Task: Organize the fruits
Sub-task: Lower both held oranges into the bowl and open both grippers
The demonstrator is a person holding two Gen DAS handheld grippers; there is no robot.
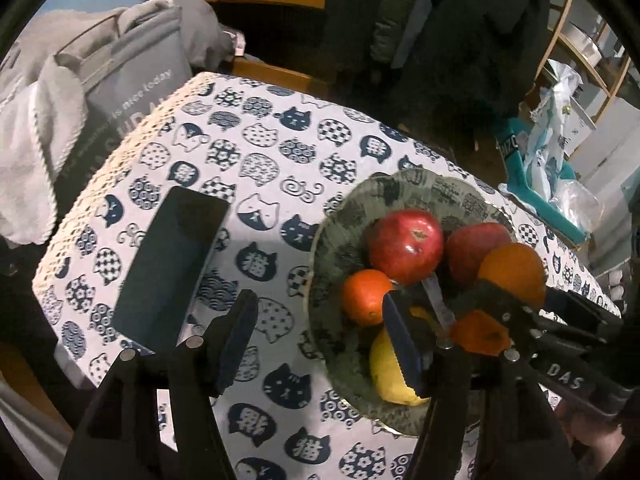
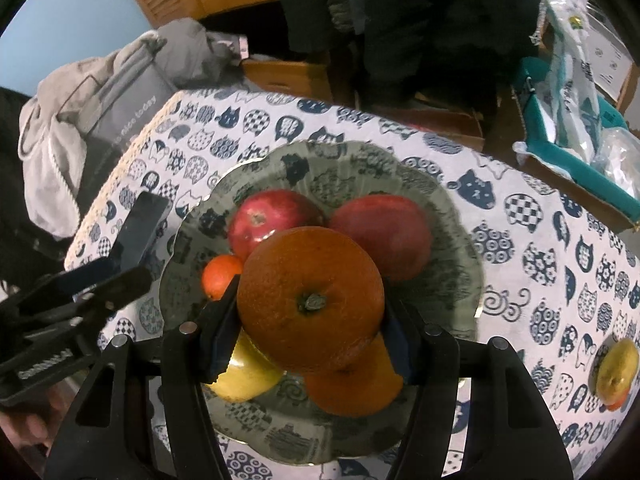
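Note:
A green patterned bowl (image 2: 452, 216) on the cat-print tablecloth holds two red apples (image 2: 272, 216), a small mandarin (image 2: 220, 278), a lemon (image 2: 244, 382) and an orange (image 2: 356, 392). My right gripper (image 2: 310, 344) is shut on a large orange (image 2: 310, 300) and holds it just above the fruit in the bowl. In the left wrist view the same orange (image 1: 514, 272) sits in the right gripper (image 1: 520, 300). My left gripper (image 1: 318, 300) is open with nothing between its pads. It hovers over the bowl's (image 1: 332, 240) left rim, its right finger above the lemon (image 1: 384, 376).
A dark flat rectangular object (image 1: 172, 268) lies on the cloth left of the bowl. One yellow fruit (image 2: 616, 368) rests on the table at the far right. Grey bags (image 1: 120, 80) stand beyond the table's left edge. Teal boxes with plastic bags (image 2: 576, 152) crowd the back right.

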